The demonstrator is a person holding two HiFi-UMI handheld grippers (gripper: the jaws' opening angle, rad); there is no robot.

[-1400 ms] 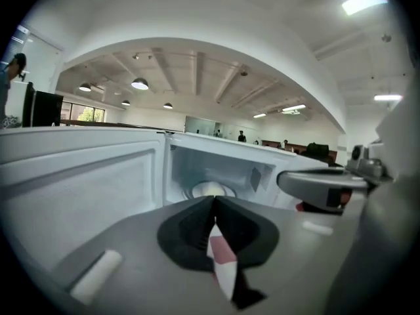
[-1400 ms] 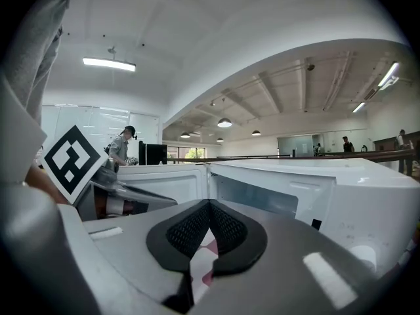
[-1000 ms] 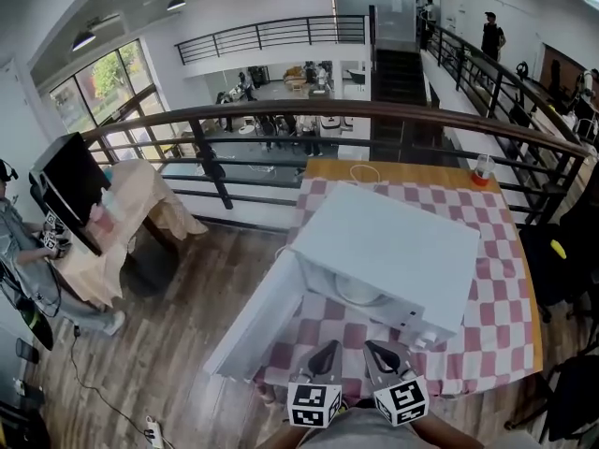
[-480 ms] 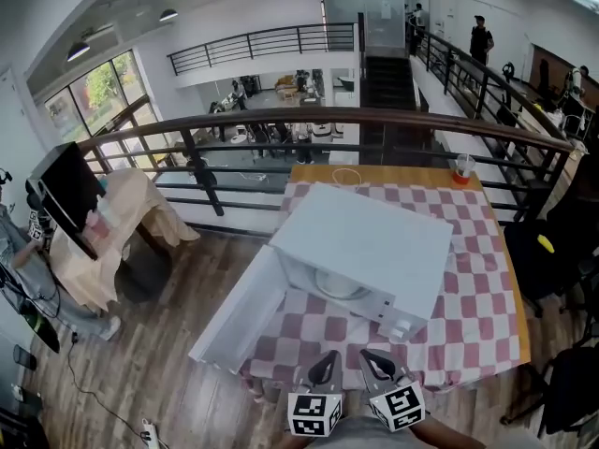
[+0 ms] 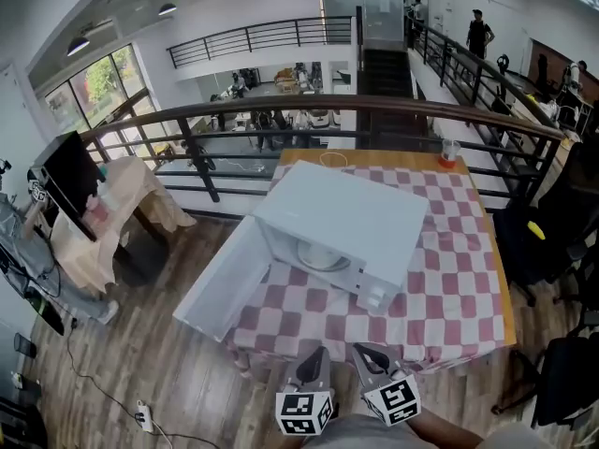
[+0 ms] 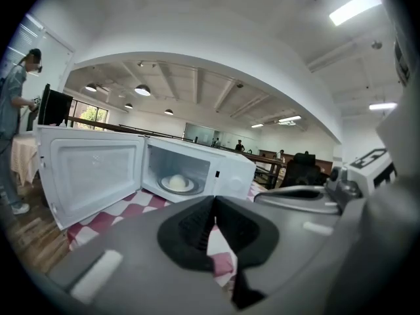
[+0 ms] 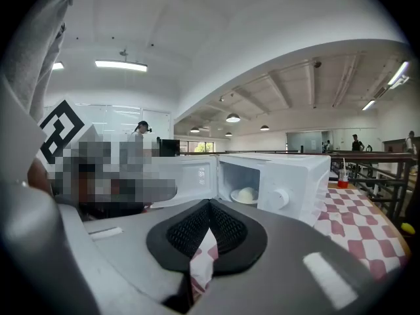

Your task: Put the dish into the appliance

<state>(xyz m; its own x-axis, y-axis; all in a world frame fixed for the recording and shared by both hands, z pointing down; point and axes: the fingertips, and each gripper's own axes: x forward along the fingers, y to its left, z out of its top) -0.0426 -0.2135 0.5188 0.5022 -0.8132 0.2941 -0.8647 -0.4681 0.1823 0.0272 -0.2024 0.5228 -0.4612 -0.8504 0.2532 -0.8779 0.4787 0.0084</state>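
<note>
Microwave (image 5: 348, 221): white shell, smooth, semi-gloss; painted metal or plastic, can't tell.
Dish (image 5: 321, 255) inside: white, glossy, ceramic look.
Tablecloth (image 5: 456, 279): red-white checked cloth, matt, soft folds at hanging edge.
Tabletop (image 5: 393, 160): bare wood strip, smooth.
Floor (image 5: 140, 354): wood planks, low sheen.
Railing (image 5: 309, 106): wood top rail, dark metal bars.
Left gripper (image 6: 214, 199), right gripper (image 7: 209, 202): grey matt plastic bodies.
Pads (image 6: 195, 225): black, ribbed, rubbery look.
Draped cover (image 5: 112, 213): beige cloth, matt.
</note>
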